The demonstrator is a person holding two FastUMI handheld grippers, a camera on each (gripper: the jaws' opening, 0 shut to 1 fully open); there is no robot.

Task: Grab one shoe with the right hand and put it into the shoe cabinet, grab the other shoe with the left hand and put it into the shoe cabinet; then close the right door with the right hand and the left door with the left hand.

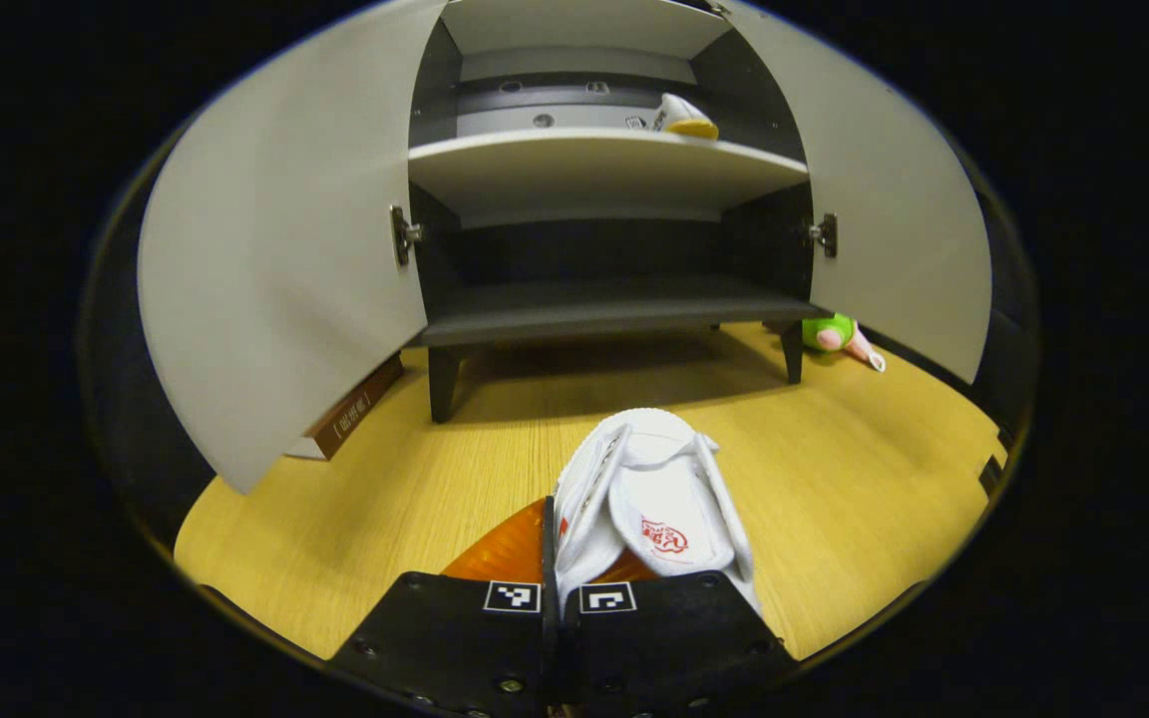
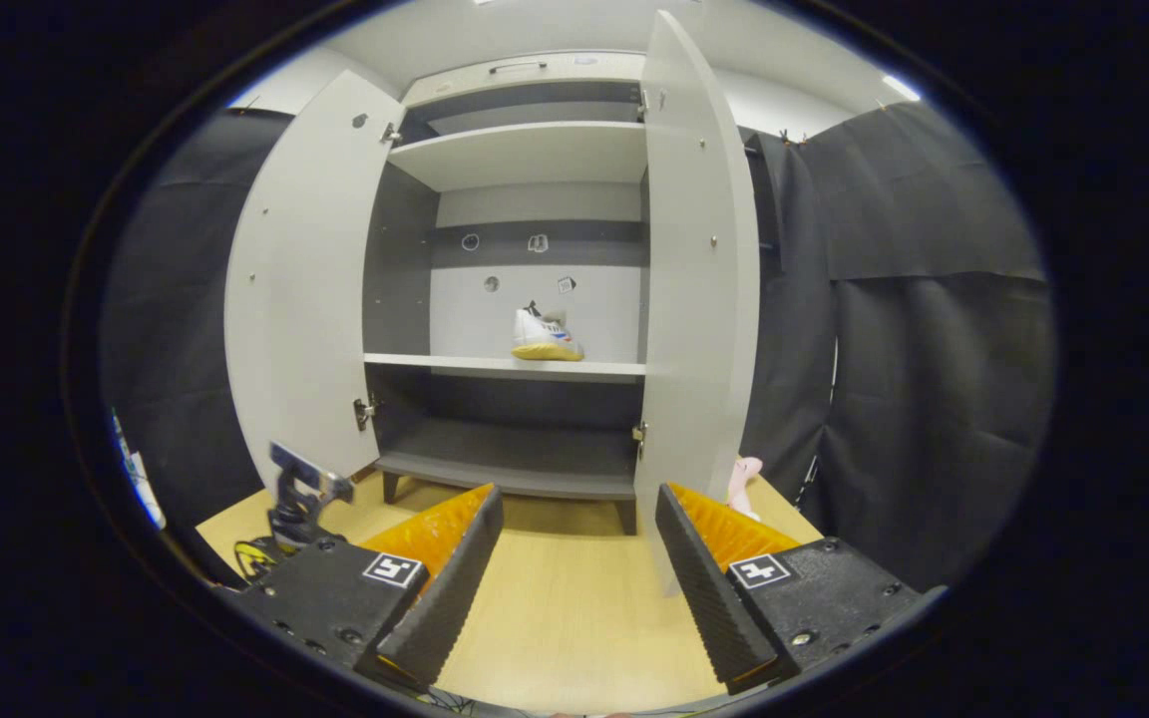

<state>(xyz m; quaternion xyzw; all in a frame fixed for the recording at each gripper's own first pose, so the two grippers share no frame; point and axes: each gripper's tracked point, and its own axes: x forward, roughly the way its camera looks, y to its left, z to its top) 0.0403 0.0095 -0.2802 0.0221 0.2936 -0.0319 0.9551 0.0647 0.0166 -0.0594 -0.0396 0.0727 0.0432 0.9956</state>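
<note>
A white shoe (image 1: 649, 504) with a red mark inside lies on the wooden table, its heel toward me. My left gripper (image 1: 560, 553) is shut on the shoe's side wall near the heel. The shoe cabinet (image 1: 594, 160) stands ahead with both doors open. A second white shoe with a yellow sole (image 1: 684, 118) sits on the cabinet's middle shelf, also seen as the shelved shoe (image 2: 545, 337) in the right gripper view. My right gripper (image 2: 579, 543) is open and holds nothing, a little back from the cabinet (image 2: 525, 369), facing the right door (image 2: 699, 289).
The left door (image 1: 285, 239) and right door (image 1: 894, 209) swing out wide over the table. A brown book (image 1: 350, 414) lies under the left door. A green and pink toy (image 1: 839, 337) lies by the cabinet's right leg. Black cloth walls (image 2: 934, 379) close the booth.
</note>
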